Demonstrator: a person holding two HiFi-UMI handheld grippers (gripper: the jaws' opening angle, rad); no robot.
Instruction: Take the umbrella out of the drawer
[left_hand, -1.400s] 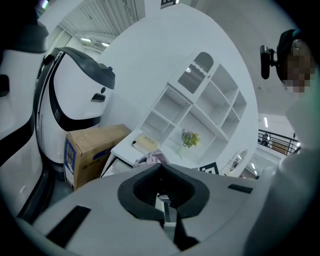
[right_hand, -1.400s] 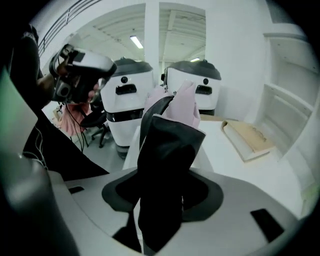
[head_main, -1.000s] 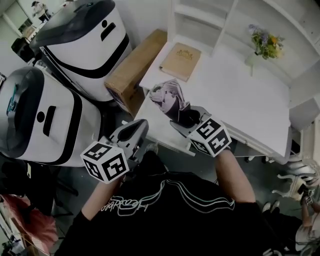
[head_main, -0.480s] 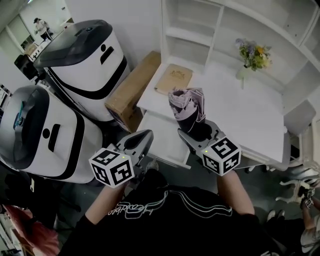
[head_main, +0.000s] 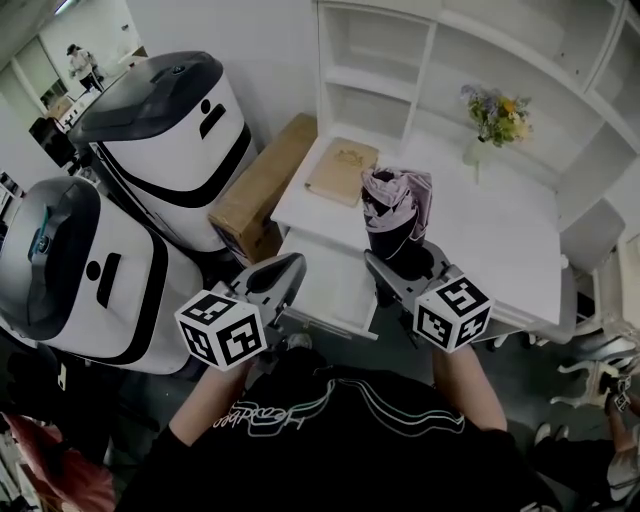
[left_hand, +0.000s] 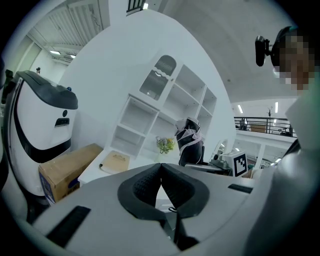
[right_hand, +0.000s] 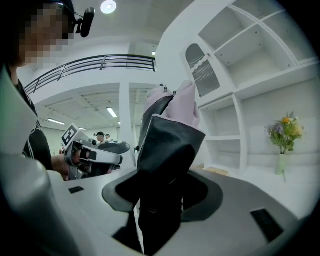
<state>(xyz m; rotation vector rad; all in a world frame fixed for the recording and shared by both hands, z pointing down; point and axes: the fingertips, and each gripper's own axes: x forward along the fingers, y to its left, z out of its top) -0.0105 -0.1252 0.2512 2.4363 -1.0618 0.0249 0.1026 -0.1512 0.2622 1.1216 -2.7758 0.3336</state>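
A folded umbrella (head_main: 394, 212) of pink and black cloth stands nearly upright over the white desk (head_main: 500, 235), and my right gripper (head_main: 402, 262) is shut on its lower black end. In the right gripper view the umbrella (right_hand: 170, 132) fills the space between the jaws of that gripper (right_hand: 162, 176). The white drawer (head_main: 328, 288) hangs open below the desk's front edge, just left of the umbrella. My left gripper (head_main: 281, 274) hovers in front of the drawer, shut and holding nothing; its pads (left_hand: 150, 182) meet at the tip. The umbrella (left_hand: 189, 145) also shows in the left gripper view.
A tan book (head_main: 342, 172) lies at the desk's back left, and a vase of flowers (head_main: 490, 112) stands at the back. White shelves (head_main: 370, 60) rise behind. A cardboard box (head_main: 262, 188) and two big white machines (head_main: 165, 130) crowd the floor on the left.
My right gripper has lifted the umbrella up and away from the drawer and turned it from a leftward lean to nearly upright. The left gripper has risen a little.
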